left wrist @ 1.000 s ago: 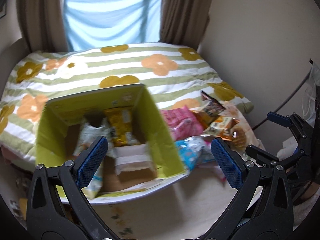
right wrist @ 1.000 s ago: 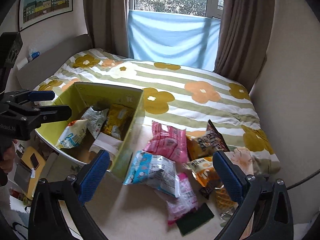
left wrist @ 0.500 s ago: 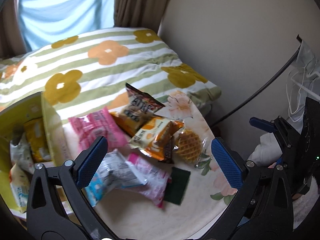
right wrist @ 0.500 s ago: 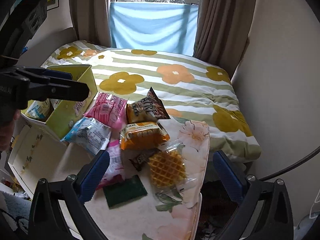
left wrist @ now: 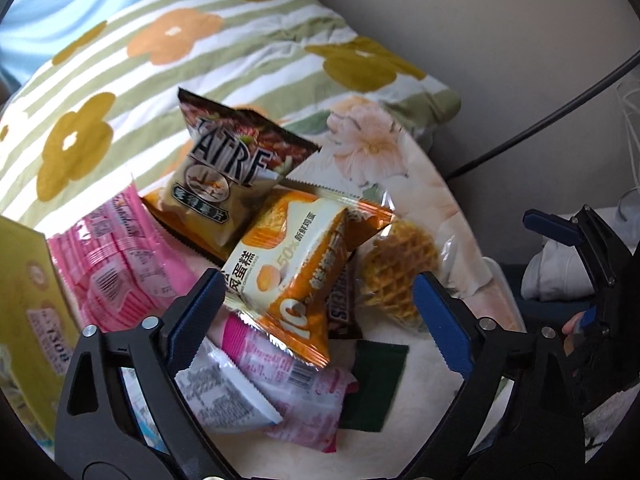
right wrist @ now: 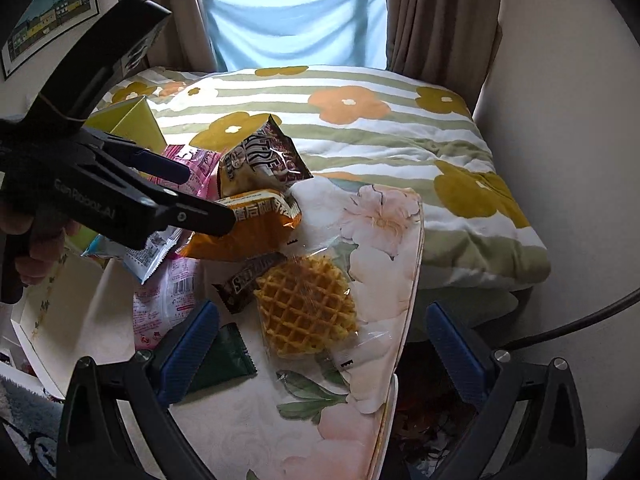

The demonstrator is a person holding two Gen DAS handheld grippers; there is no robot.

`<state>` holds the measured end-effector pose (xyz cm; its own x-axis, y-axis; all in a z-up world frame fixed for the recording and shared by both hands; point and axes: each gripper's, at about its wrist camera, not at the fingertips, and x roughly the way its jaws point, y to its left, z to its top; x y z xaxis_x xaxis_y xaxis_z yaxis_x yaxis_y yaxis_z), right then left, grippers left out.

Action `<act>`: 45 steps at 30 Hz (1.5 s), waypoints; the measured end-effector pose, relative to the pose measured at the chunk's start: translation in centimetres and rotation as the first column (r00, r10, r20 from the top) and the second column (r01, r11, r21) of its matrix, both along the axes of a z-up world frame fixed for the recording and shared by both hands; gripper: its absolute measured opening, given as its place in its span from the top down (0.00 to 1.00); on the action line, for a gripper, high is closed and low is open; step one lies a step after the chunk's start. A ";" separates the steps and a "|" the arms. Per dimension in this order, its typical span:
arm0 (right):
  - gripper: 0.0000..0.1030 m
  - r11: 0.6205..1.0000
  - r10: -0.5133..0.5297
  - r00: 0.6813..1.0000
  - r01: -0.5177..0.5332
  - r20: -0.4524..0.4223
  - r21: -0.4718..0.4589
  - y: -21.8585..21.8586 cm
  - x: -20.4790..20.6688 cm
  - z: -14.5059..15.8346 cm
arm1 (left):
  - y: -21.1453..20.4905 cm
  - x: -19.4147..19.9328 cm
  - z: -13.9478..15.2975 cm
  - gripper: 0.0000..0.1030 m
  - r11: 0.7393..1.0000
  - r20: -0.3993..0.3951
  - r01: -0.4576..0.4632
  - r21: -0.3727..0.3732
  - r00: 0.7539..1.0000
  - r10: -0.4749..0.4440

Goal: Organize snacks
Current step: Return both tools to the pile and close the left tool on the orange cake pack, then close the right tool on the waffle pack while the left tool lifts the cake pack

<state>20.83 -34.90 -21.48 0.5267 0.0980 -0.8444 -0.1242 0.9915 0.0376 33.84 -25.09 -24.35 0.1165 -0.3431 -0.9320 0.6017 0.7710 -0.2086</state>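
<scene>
A heap of snack packs lies on the floral table. My left gripper [left wrist: 320,304] is open and empty, just above an orange cake pack [left wrist: 304,264]; in the right wrist view it reaches in from the left [right wrist: 208,208] over that pack [right wrist: 248,232]. Behind lies a brown chips bag [left wrist: 224,176]. A wrapped waffle [right wrist: 306,308] lies right of the orange pack, with a brown chocolate bar [right wrist: 244,280] beside it. My right gripper [right wrist: 320,348] is open and empty, just in front of the waffle. The yellow-green box [left wrist: 28,312] stands at far left.
Pink packs [left wrist: 120,256] and a pale blue-white pack [left wrist: 228,396] lie at the left of the heap; a dark green sachet [right wrist: 220,360] is near the front. The floral table edge [right wrist: 404,320] drops off at right. The flowered bed [right wrist: 380,128] lies behind.
Both grippers swung right, away from the box, and moved in low over the loose snacks. The left now hovers at the orange pack, the right at the waffle. Both stayed open.
</scene>
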 end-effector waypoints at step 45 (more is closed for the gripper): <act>0.00 0.970 0.225 0.965 -0.235 -0.136 -0.063 2.0 4.3 -8.8 | 0.2 1.1 -3.1 0.42 0.998 -0.053 0.059 0.029 0.997 -0.057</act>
